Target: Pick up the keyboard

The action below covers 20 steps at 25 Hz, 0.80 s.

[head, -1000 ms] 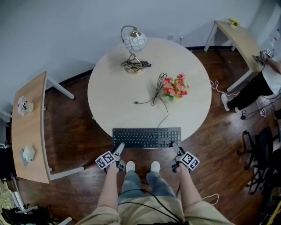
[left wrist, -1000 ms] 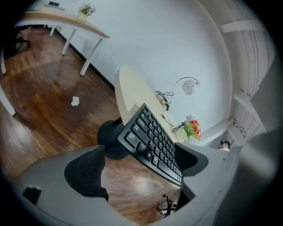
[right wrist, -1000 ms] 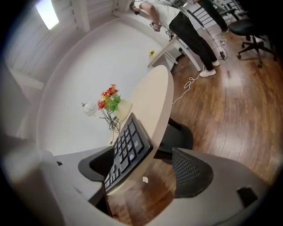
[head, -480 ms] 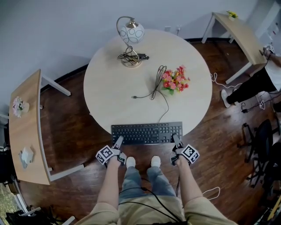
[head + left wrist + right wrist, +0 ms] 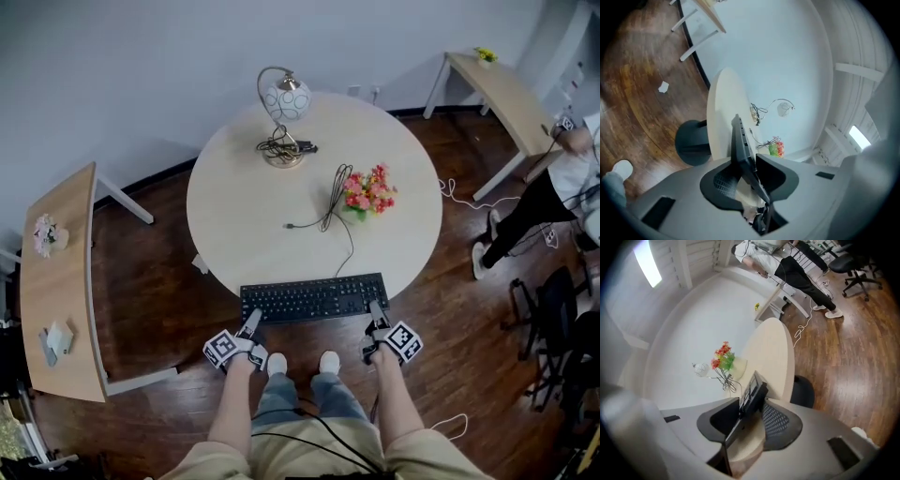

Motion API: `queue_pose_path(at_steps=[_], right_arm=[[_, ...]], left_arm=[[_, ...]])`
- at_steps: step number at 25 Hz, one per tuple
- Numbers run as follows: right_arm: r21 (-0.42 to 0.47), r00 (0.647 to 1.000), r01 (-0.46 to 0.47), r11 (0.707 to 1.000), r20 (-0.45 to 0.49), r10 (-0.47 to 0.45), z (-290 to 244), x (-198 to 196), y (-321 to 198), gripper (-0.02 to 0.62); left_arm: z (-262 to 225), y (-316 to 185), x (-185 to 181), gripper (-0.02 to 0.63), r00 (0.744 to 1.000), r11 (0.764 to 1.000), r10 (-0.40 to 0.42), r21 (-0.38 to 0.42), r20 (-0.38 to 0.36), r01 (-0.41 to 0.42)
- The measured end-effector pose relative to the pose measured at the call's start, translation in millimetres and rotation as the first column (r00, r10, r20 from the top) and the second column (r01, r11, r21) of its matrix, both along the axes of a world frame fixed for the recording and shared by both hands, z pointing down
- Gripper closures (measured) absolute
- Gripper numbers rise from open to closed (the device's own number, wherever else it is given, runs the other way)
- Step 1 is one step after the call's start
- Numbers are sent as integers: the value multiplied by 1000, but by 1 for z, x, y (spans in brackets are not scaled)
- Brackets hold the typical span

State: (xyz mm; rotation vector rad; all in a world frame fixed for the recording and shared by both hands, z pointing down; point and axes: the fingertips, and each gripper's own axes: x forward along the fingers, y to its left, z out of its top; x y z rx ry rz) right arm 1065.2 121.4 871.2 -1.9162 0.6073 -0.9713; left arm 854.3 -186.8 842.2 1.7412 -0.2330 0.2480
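Observation:
A black keyboard (image 5: 314,298) sits at the near edge of the round pale table (image 5: 244,216), its cable (image 5: 335,199) running back to the table's middle. My left gripper (image 5: 250,327) grips the keyboard's near-left edge and my right gripper (image 5: 375,315) its near-right edge. Both sets of jaws have just been closing with the keyboard between them. In the left gripper view the keyboard (image 5: 742,145) stands edge-on, pinched by the left gripper (image 5: 746,164). The right gripper view shows the keyboard (image 5: 753,394) clamped in the right gripper (image 5: 749,412).
A globe lamp (image 5: 284,97) and a bunch of flowers (image 5: 368,190) stand on the table behind the keyboard. Side tables stand at the left (image 5: 56,281) and the far right (image 5: 502,89). A person (image 5: 553,183) and an office chair (image 5: 553,328) are at the right.
Both grippers have closed on the keyboard's near edge. The keyboard has lifted slightly and now sits a little tilted, and both hands have risen with it.

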Motion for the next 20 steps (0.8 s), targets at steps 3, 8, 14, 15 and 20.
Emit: queue_pose_path(at_steps=[3, 8, 14, 15, 20], right_arm=[[56, 999, -34, 998, -17, 35, -18, 3, -4, 450], [194, 991, -41, 980, -118, 64, -69, 11, -22, 454], [318, 956, -10, 948, -275, 103, -170, 35, -52, 462], [326, 948, 7, 945, -304, 98, -188, 41, -57, 462], [410, 909, 76, 909, -403, 105, -274, 59, -78, 468]], left_arm=[[-20, -9, 4, 524, 994, 997, -46, -61, -104, 40], [-73, -31, 16, 534, 968, 999, -32, 3, -248, 34], [-159, -55, 32, 534, 909, 997, -4, 65, -417, 34], [-174, -57, 35, 533, 898, 997, 2, 75, -441, 34], [-238, -73, 47, 533, 848, 993, 3, 99, -530, 58]])
